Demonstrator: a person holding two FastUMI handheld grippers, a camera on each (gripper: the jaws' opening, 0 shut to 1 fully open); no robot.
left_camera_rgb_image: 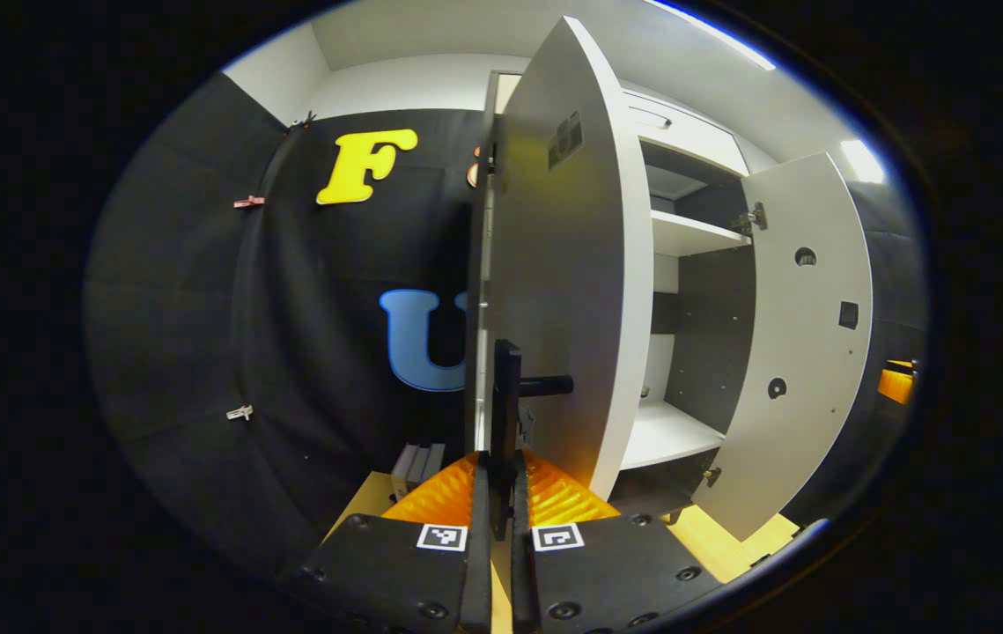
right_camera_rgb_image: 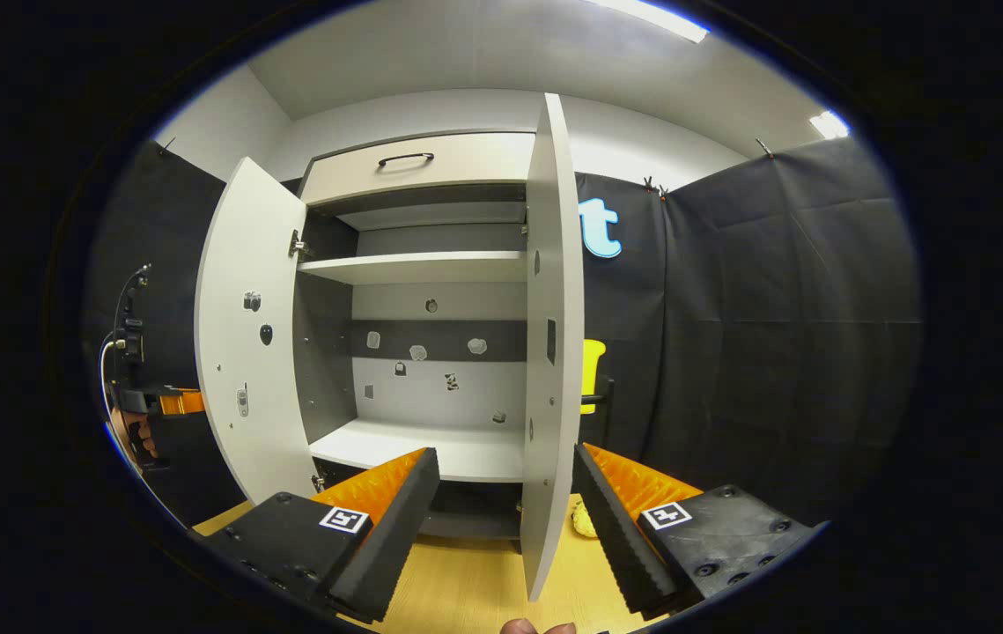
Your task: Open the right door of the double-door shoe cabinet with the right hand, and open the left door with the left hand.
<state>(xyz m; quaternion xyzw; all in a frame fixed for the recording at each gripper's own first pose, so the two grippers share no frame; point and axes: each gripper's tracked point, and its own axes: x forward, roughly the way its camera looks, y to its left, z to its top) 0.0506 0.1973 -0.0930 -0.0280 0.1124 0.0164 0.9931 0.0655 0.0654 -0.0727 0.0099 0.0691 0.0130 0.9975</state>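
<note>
White double-door shoe cabinet (right_camera_rgb_image: 431,291) stands open; left gripper (left_camera_rgb_image: 501,493) fingers pinch the left door's black handle (left_camera_rgb_image: 505,414), right gripper (right_camera_rgb_image: 501,519) fingers spread wide, straddling the right door (right_camera_rgb_image: 549,352).

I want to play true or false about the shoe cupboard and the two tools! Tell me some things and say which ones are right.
1. Both cupboard doors are closed. False: the left door and the right door both stand open.
2. The left tool is pinched shut on the black door handle. True.
3. The right tool is squeezing the right door. False: its fingers are spread wide, with the door's edge between them, untouched.
4. The shelves are full of shoes. False: no shoes sit on them.
5. A drawer with a dark handle sits above the doors. True.
</note>
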